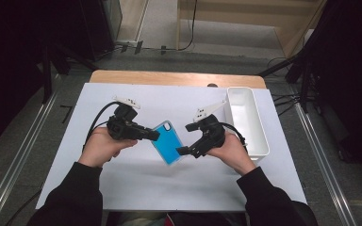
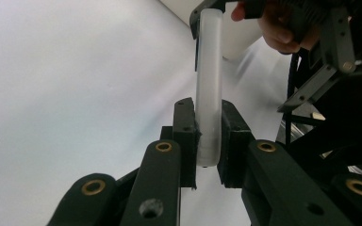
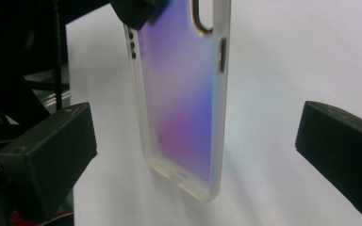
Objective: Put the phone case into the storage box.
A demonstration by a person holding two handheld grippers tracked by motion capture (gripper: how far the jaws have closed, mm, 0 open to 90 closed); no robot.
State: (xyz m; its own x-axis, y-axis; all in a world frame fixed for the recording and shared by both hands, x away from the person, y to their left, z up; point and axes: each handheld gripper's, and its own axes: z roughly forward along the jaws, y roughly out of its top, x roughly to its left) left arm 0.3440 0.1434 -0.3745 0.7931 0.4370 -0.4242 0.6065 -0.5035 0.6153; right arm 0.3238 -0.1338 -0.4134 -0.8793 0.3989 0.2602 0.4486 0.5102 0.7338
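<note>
A translucent phone case [image 1: 167, 142], blue in the high view and purple-blue in the right gripper view [image 3: 184, 94], hangs above the white table sheet between both hands. My left gripper [image 1: 153, 135] is shut on its upper left edge. In the left gripper view the case [image 2: 209, 70] stands edge-on, with my left gripper [image 2: 209, 141] pinching its near end between the pads. My right gripper [image 1: 185, 139] is open at the case's right side. In its own view the right gripper [image 3: 195, 136] has one jaw on either side of the case's lower end, neither touching it.
A long white bin [image 1: 264, 136] stands at the right edge of the white sheet [image 1: 136, 179], just behind the right hand. The wooden table edge [image 1: 169, 77] runs along the back. Black stands and cables lie on the floor to both sides.
</note>
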